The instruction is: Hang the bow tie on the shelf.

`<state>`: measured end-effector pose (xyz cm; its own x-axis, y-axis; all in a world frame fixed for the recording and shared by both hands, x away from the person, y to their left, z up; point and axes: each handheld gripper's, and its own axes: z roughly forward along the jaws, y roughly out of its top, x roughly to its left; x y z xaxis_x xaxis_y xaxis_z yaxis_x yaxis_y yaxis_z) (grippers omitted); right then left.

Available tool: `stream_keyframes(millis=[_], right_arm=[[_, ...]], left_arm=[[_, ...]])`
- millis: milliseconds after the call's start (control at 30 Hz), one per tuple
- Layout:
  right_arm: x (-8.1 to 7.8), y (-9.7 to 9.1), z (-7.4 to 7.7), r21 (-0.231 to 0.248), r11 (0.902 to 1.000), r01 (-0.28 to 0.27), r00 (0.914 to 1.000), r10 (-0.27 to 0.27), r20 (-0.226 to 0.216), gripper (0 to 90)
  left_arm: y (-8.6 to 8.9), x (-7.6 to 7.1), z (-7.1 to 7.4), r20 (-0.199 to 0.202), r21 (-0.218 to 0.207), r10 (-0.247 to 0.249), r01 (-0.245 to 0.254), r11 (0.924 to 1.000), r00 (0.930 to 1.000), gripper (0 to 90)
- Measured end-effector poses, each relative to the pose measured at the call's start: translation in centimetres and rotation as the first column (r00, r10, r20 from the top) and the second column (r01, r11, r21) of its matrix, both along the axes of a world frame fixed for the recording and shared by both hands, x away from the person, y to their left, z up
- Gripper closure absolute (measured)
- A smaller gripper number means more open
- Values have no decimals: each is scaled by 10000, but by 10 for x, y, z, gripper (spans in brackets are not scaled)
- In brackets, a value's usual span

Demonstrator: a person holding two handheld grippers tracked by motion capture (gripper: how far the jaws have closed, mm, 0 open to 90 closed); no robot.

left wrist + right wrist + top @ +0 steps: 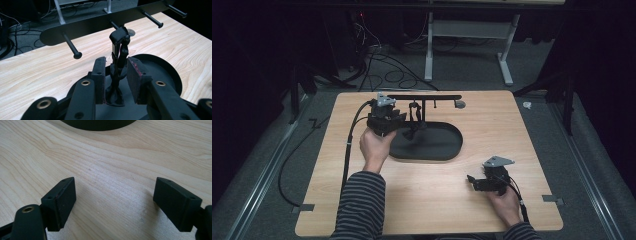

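A black stand has a horizontal bar [424, 97] [100, 25] with several pegs, above an oval black base [439, 147] [160, 65]. A black strap-like item [414, 119] [120, 37] hangs from one peg, and its lower end rests on the base. My left gripper [403, 122] [116, 60] reaches in from the left. Its jaws stand narrowly apart on either side of the strap's lower part; I see no firm contact. My right gripper [473, 182] [115, 181] is wide open, low over bare wood at the front right, holding nothing.
The wooden table [497, 130] has a small silver disc [459, 104] [130, 31] near the bar's right end. The base's edge [100, 125] lies just beyond the right gripper. Cables and a metal frame [507, 55] are on the floor behind.
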<state>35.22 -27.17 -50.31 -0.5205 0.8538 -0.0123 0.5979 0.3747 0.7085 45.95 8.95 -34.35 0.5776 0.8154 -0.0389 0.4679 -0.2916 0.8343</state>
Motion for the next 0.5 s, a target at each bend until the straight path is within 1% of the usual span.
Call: stream_keyframes(millis=[167, 500], right_arm=[[0, 0, 0, 0, 10000, 0, 10000, 0, 0, 197], [0, 0, 0, -3, 10000, -10, 10000, 10, 0, 197]], left_arm=[[2, -5, 1, 41, 194, -102, 101, 9998, 9999, 674], [8, -11, -2, 46, 192, -83, 82, 9998, 10000, 665]])
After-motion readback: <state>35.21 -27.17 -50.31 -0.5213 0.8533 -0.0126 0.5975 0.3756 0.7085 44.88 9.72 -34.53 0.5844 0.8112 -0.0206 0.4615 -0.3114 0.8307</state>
